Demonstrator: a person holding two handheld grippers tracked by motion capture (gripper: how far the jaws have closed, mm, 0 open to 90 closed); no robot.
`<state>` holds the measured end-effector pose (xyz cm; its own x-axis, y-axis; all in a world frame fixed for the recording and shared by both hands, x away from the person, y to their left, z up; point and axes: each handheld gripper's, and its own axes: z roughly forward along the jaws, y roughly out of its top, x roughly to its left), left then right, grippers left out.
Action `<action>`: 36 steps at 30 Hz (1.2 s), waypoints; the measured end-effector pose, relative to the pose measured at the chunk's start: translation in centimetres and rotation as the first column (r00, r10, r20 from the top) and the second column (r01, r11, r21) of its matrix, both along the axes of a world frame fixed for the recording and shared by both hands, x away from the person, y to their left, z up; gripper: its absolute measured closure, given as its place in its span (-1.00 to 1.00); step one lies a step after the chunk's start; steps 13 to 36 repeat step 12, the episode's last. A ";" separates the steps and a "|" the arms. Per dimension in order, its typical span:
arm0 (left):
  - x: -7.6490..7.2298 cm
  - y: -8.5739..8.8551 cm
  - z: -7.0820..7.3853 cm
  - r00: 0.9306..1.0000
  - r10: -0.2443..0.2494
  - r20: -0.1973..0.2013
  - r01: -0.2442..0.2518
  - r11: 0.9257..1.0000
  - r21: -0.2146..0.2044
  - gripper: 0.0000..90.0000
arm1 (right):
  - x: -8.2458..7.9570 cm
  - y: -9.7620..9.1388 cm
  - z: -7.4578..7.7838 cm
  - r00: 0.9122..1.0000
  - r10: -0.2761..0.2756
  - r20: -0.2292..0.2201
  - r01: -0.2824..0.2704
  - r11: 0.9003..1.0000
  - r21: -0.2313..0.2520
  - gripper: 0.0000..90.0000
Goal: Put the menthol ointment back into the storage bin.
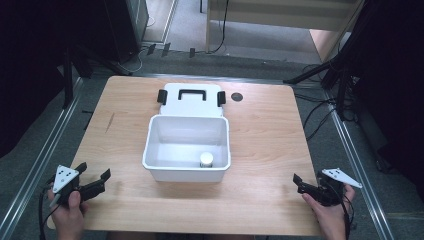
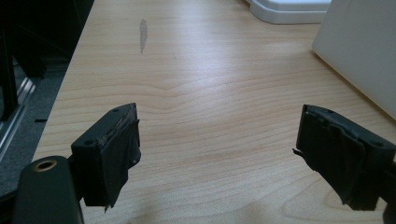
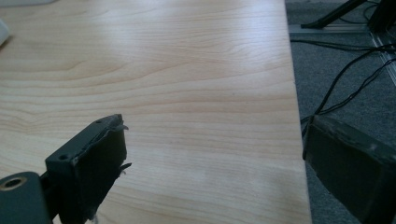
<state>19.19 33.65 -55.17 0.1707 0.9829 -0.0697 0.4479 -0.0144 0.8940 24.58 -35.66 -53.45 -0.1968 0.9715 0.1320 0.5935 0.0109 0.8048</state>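
White bin point(image 1: 159, 150) sits open at the centre of the surface point(image 1: 260, 130), its lid point(image 1: 190, 100) folded back flat behind it, black handle point(image 1: 192, 93) and two black latches facing up. Inside the bin, against its near wall and right of centre, stands a small white round container point(image 1: 206, 159), upright.

Left gripper point(image 1: 94, 182): near-left of the bin, well apart from it, low over the wood. Jaws wide, nothing between them. In the left gripper view the bin's wall point(image 2: 359, 51) shows at the right edge.

Right gripper point(image 1: 303, 185): near-right of the bin, well apart, close to the surface's right edge. Jaws wide and empty; right gripper view shows bare wood and floor cables beyond the edge.

Judgement: container is already in the bin, both tools clear of it. Step in hand looks like the closing phase, not yet begun. Next move would call for reaching behind the bin, gripping the lid's edge and swinging it forward over the rim, without knocking the bin sideways.
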 end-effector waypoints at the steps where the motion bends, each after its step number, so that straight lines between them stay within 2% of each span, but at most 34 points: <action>1: 0.0 0.0 0.0 1.000 0.000 0.000 0.000 1.000 0.000 -0.67 | -0.1 -0.3 -0.3 1.000 -0.011 0.013 0.010 1.000 0.020 -0.86; 4: -0.1 0.0 0.0 1.000 0.001 -0.006 -0.001 1.000 -0.002 -0.67 | -0.5 -1.0 -1.0 0.999 -0.037 0.037 0.033 0.995 0.091 -0.86; 5: -0.1 -0.1 0.0 1.000 0.001 -0.008 -0.001 1.000 -0.001 -0.67 | -0.6 -1.2 -1.3 0.998 -0.058 0.037 0.053 0.991 0.122 -0.86; 6: -0.1 -0.1 0.0 1.000 0.003 -0.006 -0.003 1.000 0.001 -0.67 | -0.8 -1.5 -1.0 0.995 -0.077 0.060 0.069 0.988 0.135 -0.86; 7: -0.1 -0.1 0.0 1.000 0.004 -0.007 -0.004 1.000 0.003 -0.67 | -0.8 -1.5 -1.0 0.995 -0.077 0.060 0.069 0.988 0.135 -0.86; 8: -0.1 -0.1 0.0 1.000 0.003 -0.007 -0.003 1.000 0.006 -0.67 | -1.0 -1.6 -1.0 0.994 -0.072 0.082 0.059 0.987 0.152 -0.86; 10: 0.0 -0.1 0.0 1.000 0.005 -0.008 -0.005 1.000 0.009 -0.67 | -1.2 -1.8 -1.0 0.993 -0.083 0.086 0.068 0.984 0.165 -0.86; 36: 0.0 -0.2 0.0 1.000 0.004 -0.009 -0.004 1.000 0.015 -0.67 | -1.3 -1.8 -1.0 0.992 -0.087 0.087 0.071 0.982 0.173 -0.86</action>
